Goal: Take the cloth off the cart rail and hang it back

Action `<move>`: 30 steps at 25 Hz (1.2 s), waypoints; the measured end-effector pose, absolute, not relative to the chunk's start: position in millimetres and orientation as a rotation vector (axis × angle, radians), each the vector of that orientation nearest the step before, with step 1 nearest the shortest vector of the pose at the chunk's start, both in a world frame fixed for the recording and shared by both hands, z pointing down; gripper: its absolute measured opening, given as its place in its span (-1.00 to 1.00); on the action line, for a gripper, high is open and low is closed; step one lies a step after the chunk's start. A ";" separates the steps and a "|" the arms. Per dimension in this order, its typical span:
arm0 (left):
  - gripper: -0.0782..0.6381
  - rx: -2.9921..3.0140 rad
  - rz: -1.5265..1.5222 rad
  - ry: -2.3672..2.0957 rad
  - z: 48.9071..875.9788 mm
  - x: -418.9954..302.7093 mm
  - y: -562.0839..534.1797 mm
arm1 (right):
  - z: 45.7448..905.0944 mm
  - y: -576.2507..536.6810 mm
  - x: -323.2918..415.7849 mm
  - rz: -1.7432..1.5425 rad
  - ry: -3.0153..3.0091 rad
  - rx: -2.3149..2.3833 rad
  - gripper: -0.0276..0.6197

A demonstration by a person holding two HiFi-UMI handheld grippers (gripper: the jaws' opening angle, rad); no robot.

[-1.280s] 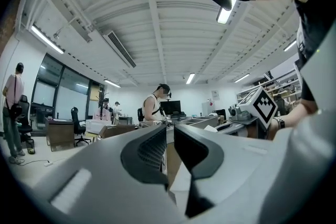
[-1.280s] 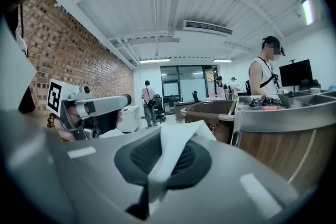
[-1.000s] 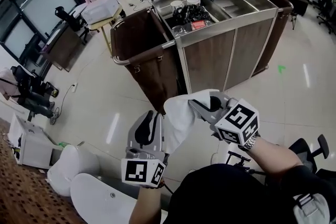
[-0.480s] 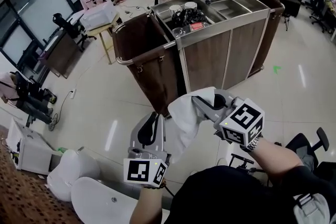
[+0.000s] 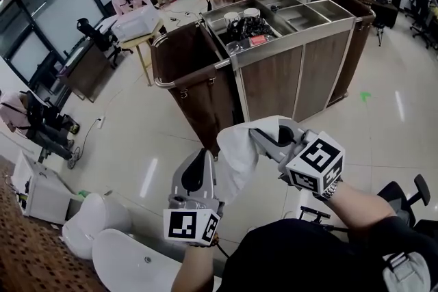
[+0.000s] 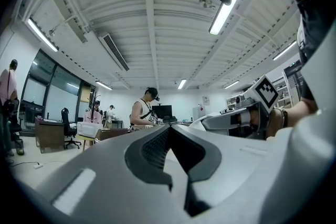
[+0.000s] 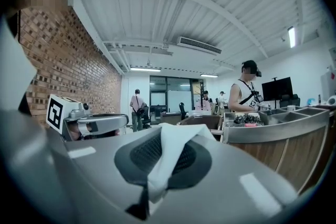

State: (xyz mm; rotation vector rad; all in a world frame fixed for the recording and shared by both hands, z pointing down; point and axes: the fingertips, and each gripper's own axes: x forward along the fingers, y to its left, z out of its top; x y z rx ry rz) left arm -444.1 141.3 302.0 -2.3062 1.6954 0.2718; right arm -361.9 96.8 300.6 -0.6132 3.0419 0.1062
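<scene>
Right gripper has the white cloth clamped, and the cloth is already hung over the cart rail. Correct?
Not on the rail. The head view shows the cloth, clamped in the right gripper, hanging in the air short of the cart rail, which is bare.

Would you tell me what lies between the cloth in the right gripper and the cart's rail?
In the head view, only the brown bag hanging under the rail shows between it and the cloth; nothing else stands there.
</scene>
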 end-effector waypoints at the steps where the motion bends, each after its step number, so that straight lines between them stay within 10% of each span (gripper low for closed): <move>1: -0.77 -2.303 0.269 1.697 302.2 -442.9 141.3 | 300.6 96.6 -360.7 0.107 3.040 -0.612 -0.89; 30: -0.77 -2.315 0.260 1.681 309.2 -431.3 124.8 | 303.0 80.0 -344.0 0.104 3.017 -0.655 -0.89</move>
